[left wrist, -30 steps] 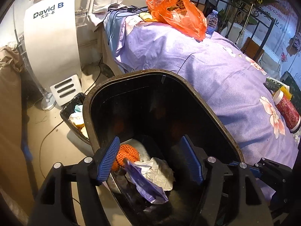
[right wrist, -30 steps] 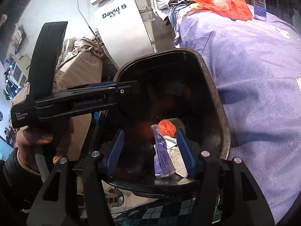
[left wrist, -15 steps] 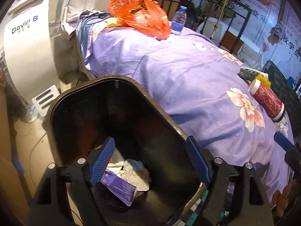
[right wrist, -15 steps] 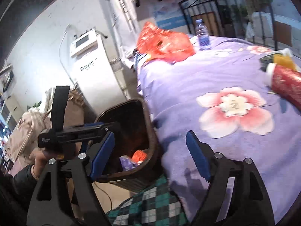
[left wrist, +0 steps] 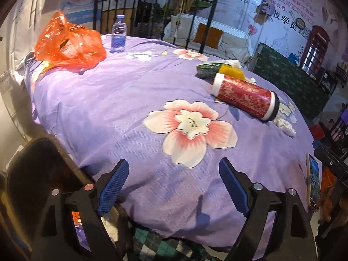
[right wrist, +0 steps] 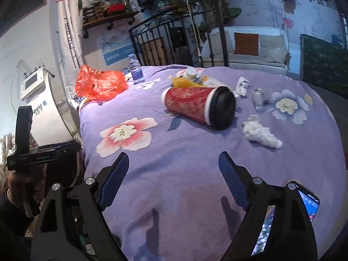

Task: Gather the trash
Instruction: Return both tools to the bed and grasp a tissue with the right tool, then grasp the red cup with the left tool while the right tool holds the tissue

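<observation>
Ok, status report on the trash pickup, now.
Left gripper open, empty. Right gripper open, empty, over bedspread. Crumpled tissue ahead right, untouched. Red canister lying beside it; path clear.

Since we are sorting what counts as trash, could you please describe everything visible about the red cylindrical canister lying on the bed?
The red canister is a cylinder lying on its side on the purple floral bedspread, apart from both grippers. Its body carries a glossy red patterned wrap with a white band at each end; one end wears a black cap, the other looks white. A yellow item sits right behind its white end, and crumpled white tissue lies just beyond the black cap. It looks intact; contents cannot be seen.
</observation>
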